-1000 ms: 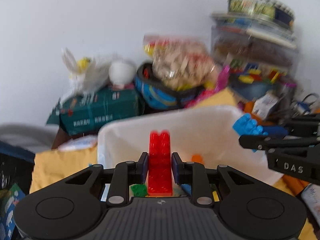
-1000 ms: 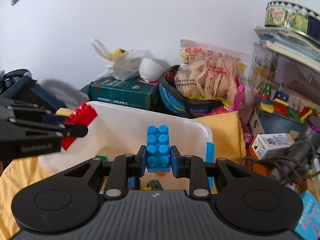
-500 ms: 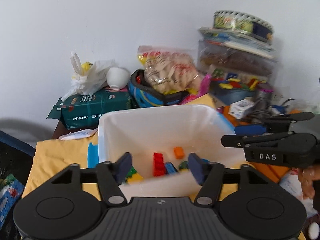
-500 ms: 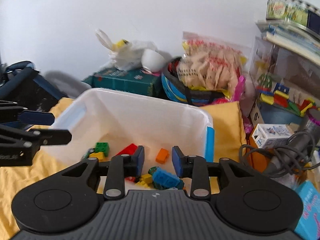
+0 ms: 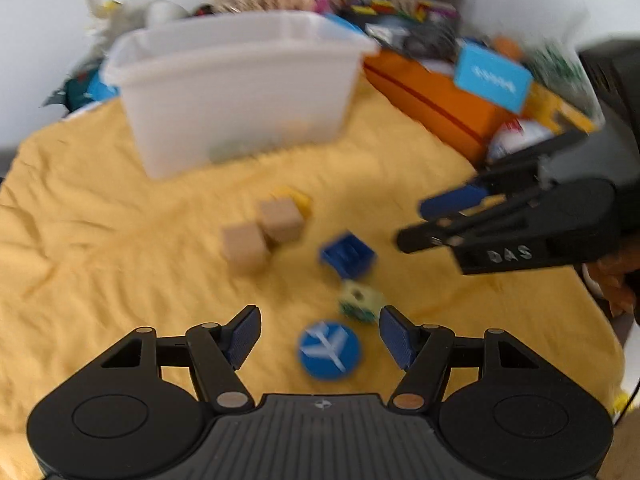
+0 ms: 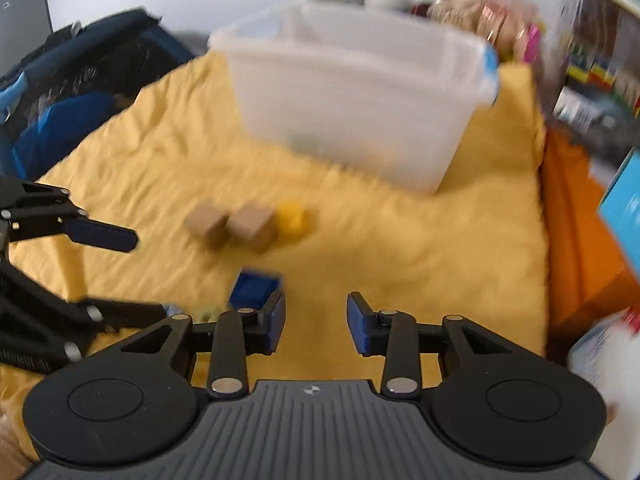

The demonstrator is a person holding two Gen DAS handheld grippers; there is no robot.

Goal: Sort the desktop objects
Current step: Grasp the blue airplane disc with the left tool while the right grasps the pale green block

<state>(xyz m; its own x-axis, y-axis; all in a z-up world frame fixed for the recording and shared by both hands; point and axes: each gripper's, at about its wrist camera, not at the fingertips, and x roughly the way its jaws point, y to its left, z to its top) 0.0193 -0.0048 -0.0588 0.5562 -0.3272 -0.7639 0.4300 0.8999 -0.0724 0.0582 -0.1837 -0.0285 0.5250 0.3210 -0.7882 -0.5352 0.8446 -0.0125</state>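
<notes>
Both empty: left tool (image 5: 320, 334) spread wide over the blue disc (image 5: 329, 350), right tool (image 6: 316, 322) part-open and closing slightly on nothing, blue block (image 6: 254, 290) at its 10 o'clock. Centre before squeezing; bin (image 5: 240, 80) waiting at 12 o'clock

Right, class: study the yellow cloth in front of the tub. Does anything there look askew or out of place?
Yes. The dark blue brick lies tipped over, hollow underside showing, not studs up. The yellow cloth is rumpled. Two tan cubes sit touching, squarely enough.
</notes>
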